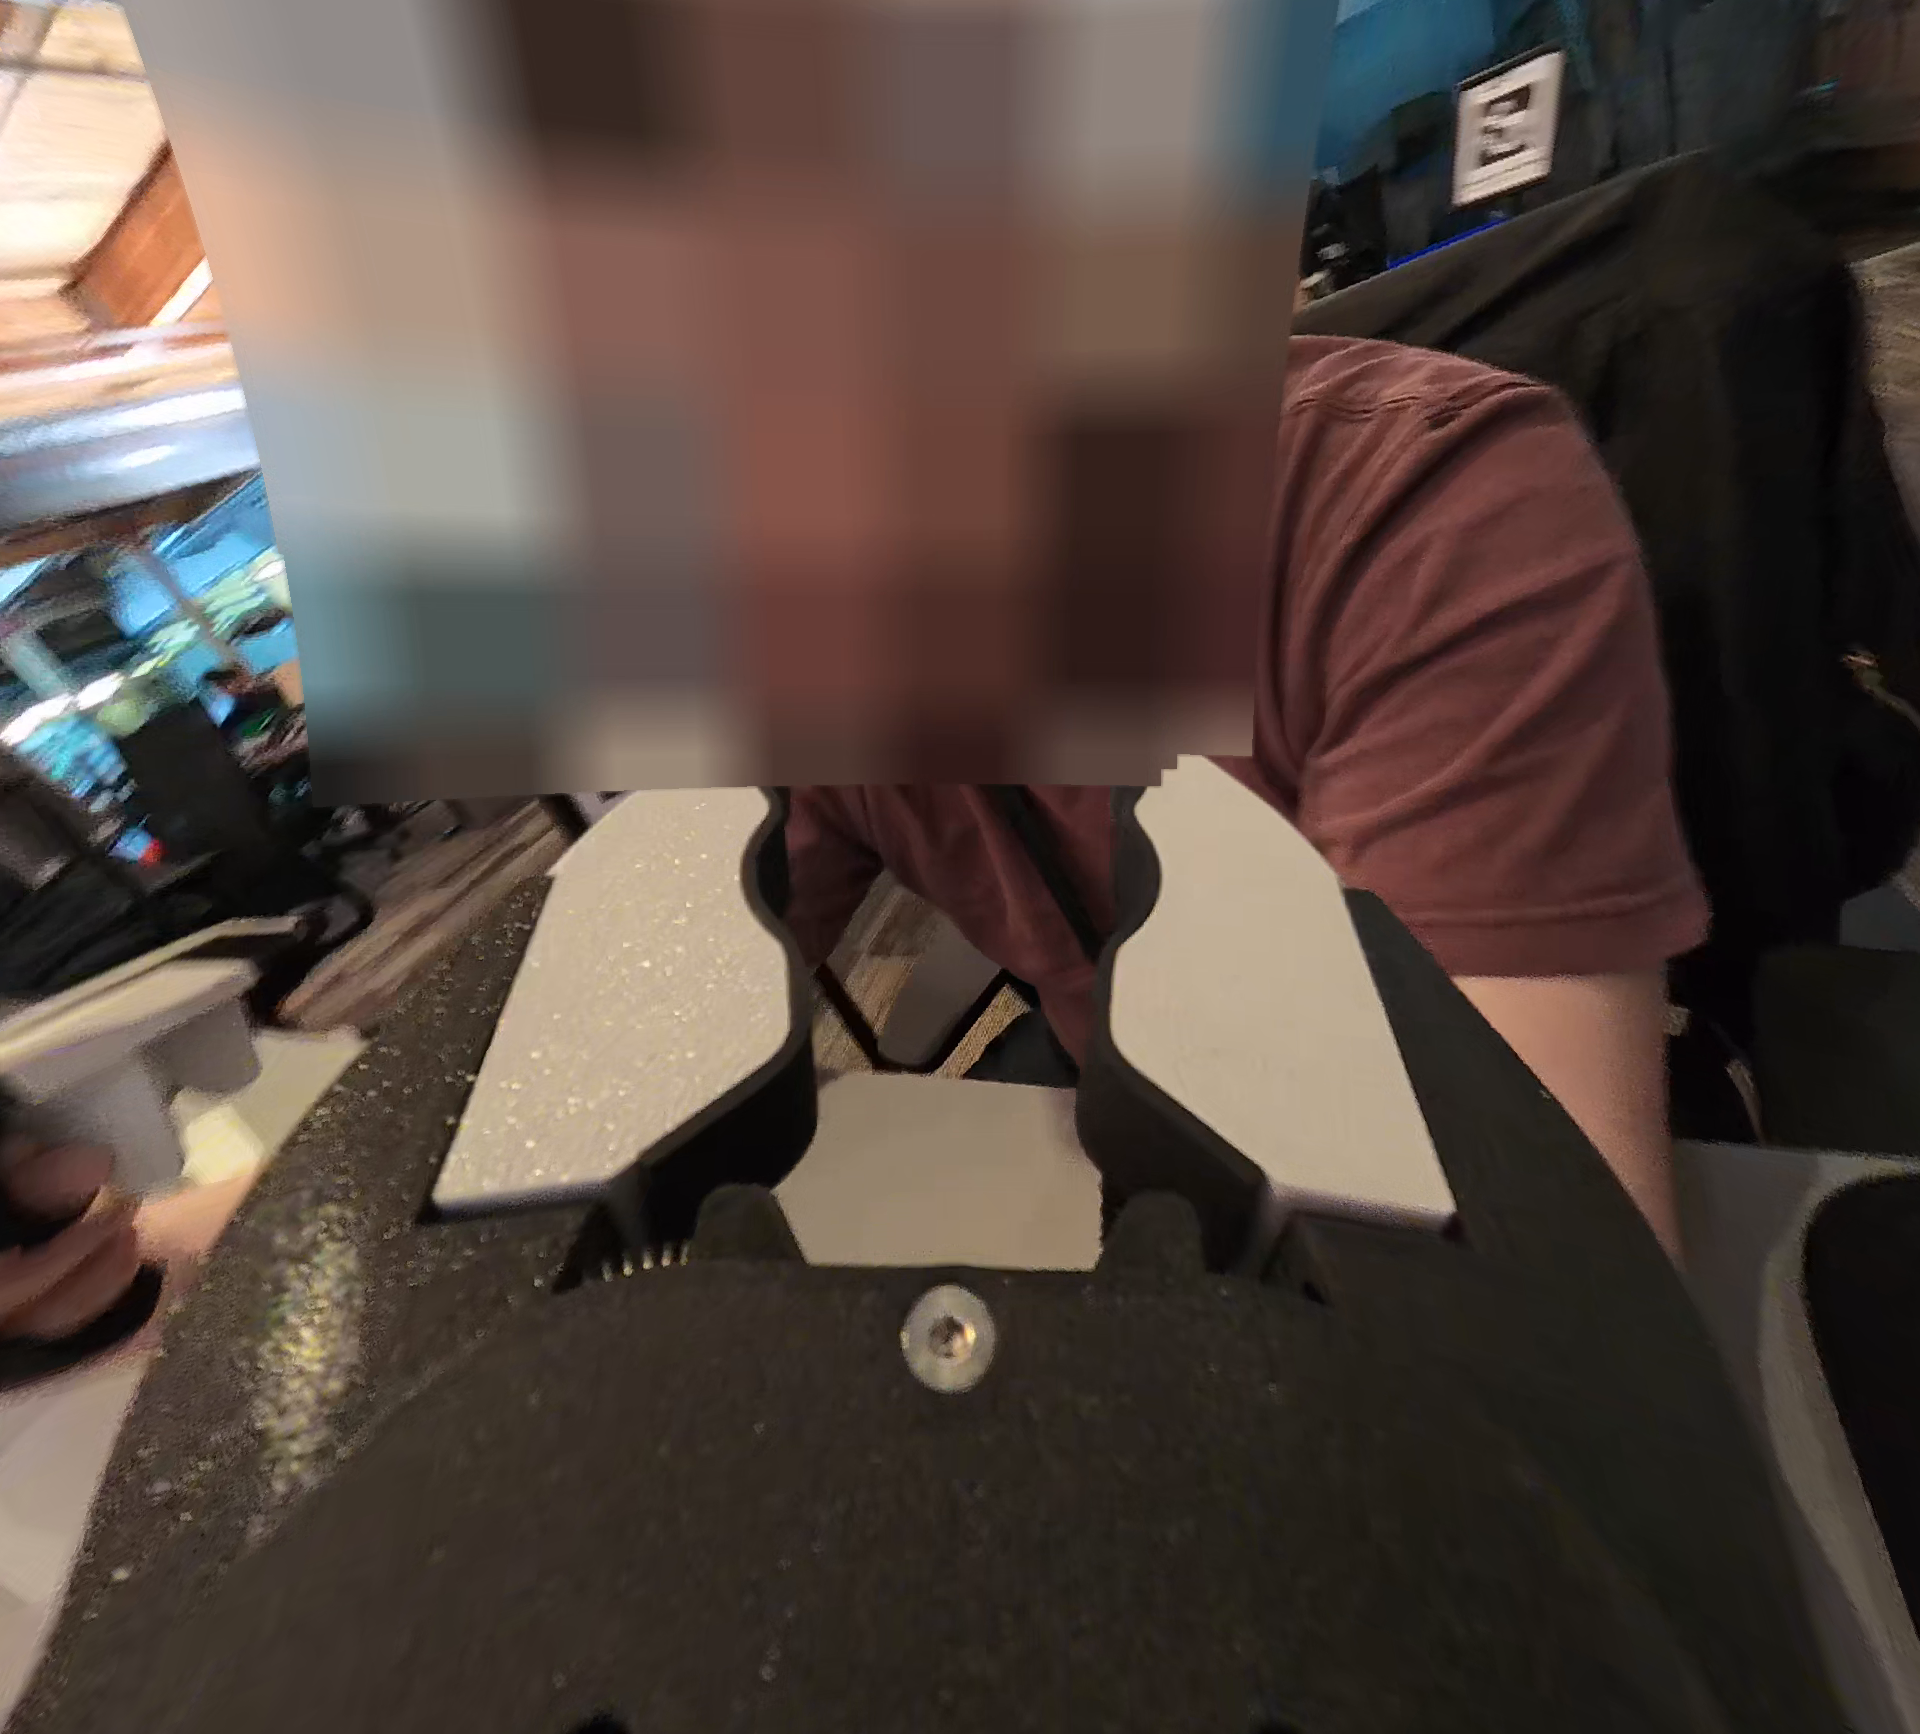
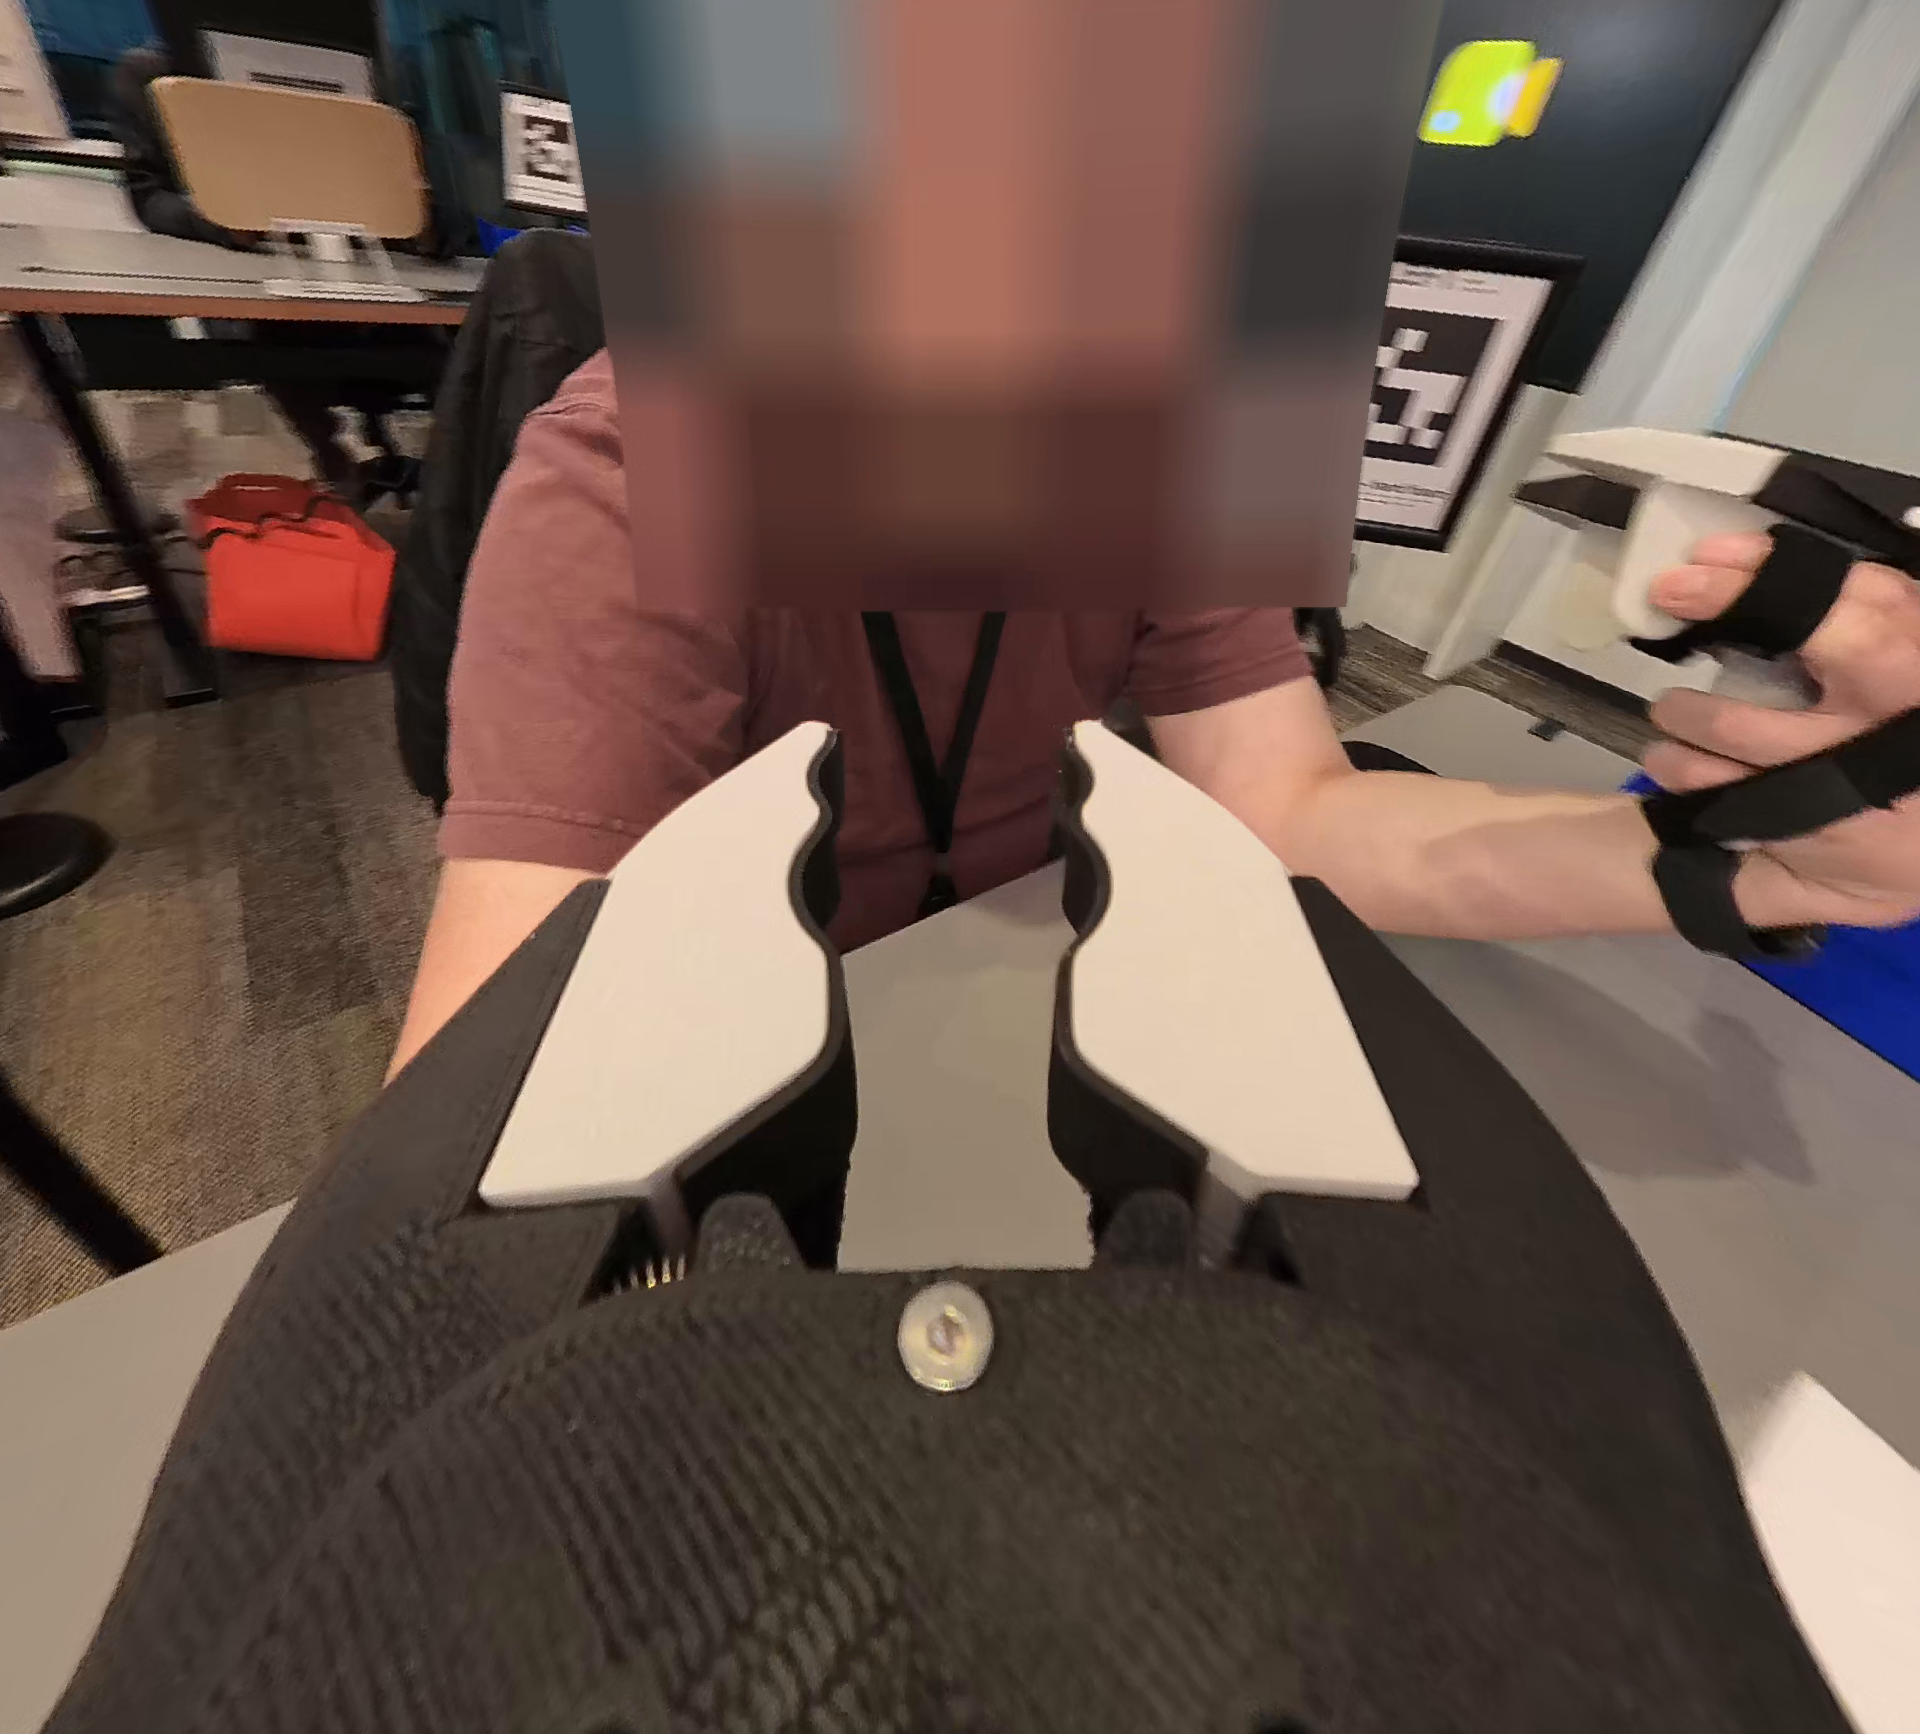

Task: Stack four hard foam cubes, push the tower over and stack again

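White-faced fingers of my left gripper (image 1: pixel 951 811) and right gripper (image 2: pixel 951 739) stand apart, holding nothing. Both face a seated person's maroon shirt (image 2: pixel 623 645) across the grey table (image 2: pixel 1558 1061). I see no foam cubes.

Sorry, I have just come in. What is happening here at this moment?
A seated person in a maroon short-sleeved shirt holds a hand-held gripper in each hand, both pointed back at the person rather than at any work. The left hand-held gripper and the right hand-held gripper are both open and hold nothing. The left hand, with black straps, shows at the edge of the right wrist view above the grey table. No foam cubes are in view, so the state of the stacking cannot be told.
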{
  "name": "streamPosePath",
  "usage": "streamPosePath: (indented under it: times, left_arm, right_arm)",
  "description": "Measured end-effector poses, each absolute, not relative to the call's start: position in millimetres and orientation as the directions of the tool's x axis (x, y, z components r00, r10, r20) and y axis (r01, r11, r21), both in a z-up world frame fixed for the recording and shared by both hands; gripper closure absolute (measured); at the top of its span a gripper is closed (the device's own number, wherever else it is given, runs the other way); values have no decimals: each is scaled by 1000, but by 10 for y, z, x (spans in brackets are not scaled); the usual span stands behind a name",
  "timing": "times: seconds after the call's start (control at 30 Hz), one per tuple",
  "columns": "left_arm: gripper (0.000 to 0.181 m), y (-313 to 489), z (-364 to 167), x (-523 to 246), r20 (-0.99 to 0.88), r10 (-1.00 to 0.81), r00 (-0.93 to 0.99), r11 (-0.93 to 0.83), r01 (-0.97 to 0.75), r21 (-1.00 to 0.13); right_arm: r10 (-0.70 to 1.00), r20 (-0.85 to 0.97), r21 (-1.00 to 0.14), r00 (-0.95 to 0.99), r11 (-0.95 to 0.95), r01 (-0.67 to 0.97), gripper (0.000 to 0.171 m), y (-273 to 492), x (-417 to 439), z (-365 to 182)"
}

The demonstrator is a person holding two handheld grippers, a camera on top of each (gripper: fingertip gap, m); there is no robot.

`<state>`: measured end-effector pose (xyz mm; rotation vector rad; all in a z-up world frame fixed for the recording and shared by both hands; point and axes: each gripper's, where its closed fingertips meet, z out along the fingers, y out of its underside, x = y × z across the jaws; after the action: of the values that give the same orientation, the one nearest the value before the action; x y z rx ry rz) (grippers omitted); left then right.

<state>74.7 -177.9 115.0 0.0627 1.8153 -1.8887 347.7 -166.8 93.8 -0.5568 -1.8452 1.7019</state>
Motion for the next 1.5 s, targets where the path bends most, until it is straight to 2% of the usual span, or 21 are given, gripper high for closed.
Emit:
streamPosePath:
  times: [0.07,0.13,0.2,0.27,0.33,0.4,0.43,0.53,0.57,0.63,0.7,0.8,0.97,1.03,1.2,1.37,1.5]
  left_arm:
    - [121,-1610,1143,1017,-289,-503,-814,66,297,-953]
    - [120,-1259,1065,1367,-171,-738,-653,105,139,-985]
    - [122,-778,912,1624,-90,-918,-386,114,-40,-993]
    - [125,-357,756,1710,-45,-989,-142,73,-201,-977]
    - [127,-28,650,1724,-15,-998,64,-5,-300,-954]
    - [133,237,564,1699,8,-971,240,-96,-360,-928]
    - [137,407,495,1644,3,-934,356,-154,-398,-904]
    - [153,858,245,1308,-110,-743,661,-324,-499,-804]
    - [161,955,192,1185,-158,-673,722,-368,-513,-775]
    - [175,1056,113,1033,-208,-584,784,-434,-519,-737]
    - [181,1171,71,893,-256,-484,837,-486,-500,-717]
    - [181,1293,27,798,-334,-400,853,-503,-510,-698]
    - [176,1355,-52,844,-318,-382,868,-507,-484,-713]
    - [172,1363,-84,841,-305,-375,875,-514,-470,-717]
    - [171,1335,-144,834,-290,-383,877,-522,-464,-716]
    - [168,1278,-192,815,-269,-409,872,-535,-468,-704]
    - [167,1278,-237,739,-253,-409,877,-556,-459,-693]
  right_arm:
    - [717,106,-994,-689,103,-47,131,-1555,3453,954]
    - [829,73,-996,-554,86,-2,133,-1346,3442,974]
    - [952,10,-994,-305,42,100,133,-986,3452,921]
    - [999,-36,-962,33,-43,269,133,-522,3589,691]
    - [933,-61,-868,355,-225,442,133,-120,3896,319]
    - [820,-64,-720,568,-432,543,133,92,4227,-59]
    - [777,-70,-652,625,-510,561,138,135,4329,-204]
    - [653,-133,-472,745,-703,532,170,166,4445,-505]
    - [598,-120,-420,792,-754,505,170,188,4491,-585]
    - [482,-82,-330,872,-839,433,171,199,4582,-733]
    - [377,-60,-282,924,-895,347,170,204,4628,-826]
    - [248,-45,-312,968,-924,222,171,283,4652,-918]
    - [152,-59,-305,987,-944,128,171,163,4638,-1272]
    - [135,-66,-241,989,-964,116,171,47,4625,-1389]
    - [105,-76,-292,992,-953,78,171,45,4450,-1403]
    - [149,-55,-289,987,-949,127,171,126,4117,-1364]
    - [249,29,-287,968,-926,247,171,256,3645,-1181]
